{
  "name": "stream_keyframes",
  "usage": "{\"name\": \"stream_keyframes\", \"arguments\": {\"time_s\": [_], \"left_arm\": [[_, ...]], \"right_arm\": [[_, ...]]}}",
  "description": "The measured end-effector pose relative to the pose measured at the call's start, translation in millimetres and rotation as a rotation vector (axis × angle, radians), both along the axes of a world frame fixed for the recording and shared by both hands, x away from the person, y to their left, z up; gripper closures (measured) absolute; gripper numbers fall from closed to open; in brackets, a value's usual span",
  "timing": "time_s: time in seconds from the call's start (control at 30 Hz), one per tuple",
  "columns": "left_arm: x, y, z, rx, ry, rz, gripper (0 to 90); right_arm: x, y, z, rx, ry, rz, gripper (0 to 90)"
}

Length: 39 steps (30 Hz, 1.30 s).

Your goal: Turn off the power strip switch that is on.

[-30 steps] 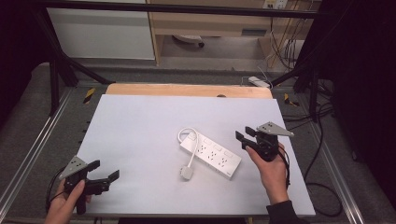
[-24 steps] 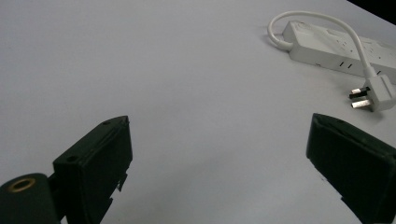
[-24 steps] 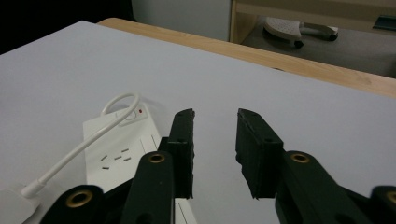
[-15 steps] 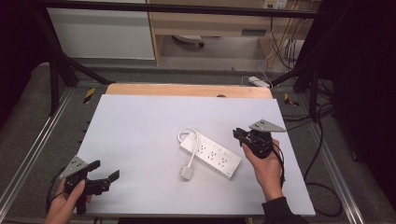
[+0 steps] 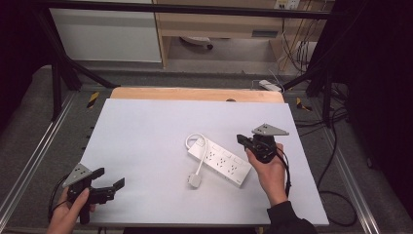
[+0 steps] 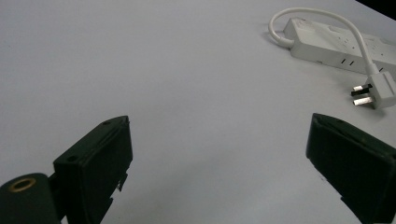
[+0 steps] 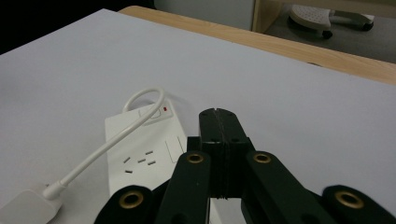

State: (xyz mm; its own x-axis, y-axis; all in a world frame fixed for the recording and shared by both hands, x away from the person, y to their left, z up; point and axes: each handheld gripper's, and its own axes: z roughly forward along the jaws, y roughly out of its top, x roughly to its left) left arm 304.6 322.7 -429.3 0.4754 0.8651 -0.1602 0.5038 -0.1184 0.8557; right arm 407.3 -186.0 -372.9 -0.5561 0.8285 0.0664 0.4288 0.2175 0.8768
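1. The flat white plastic power strip is seen lying slantwise near the middle of the pale grey matte bench, untouched by either tool.
2. Its smooth white cable is looped out from the switch end and run back across the strip, with the blocky white plug rested on the bench just beside it; metal pins are shown in the left gripper view.
3. The right tool is held just above the strip's right end, its black jaws pressed together on nothing.
4. The left tool is kept well apart at the bench's near-left corner, jaws spread wide and empty.
5. The work is judged barely begun: no grasp is made yet, and everything is left to do.
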Motion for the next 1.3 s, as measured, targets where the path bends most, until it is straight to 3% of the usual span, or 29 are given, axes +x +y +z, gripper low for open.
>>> {"name": "stream_keyframes", "arguments": {"time_s": [0.77,1.3], "left_arm": [[0.2,0.2,-0.1,-0.002,0.004,0.001,7.3],[0.3,0.2,-0.2,-0.004,0.003,0.0,7.3]], "right_arm": [[6.3,15.0,-13.5,-0.045,0.053,0.042,90.0],[8.6,20.3,-23.8,-0.029,0.07,0.038,90.0]]}}
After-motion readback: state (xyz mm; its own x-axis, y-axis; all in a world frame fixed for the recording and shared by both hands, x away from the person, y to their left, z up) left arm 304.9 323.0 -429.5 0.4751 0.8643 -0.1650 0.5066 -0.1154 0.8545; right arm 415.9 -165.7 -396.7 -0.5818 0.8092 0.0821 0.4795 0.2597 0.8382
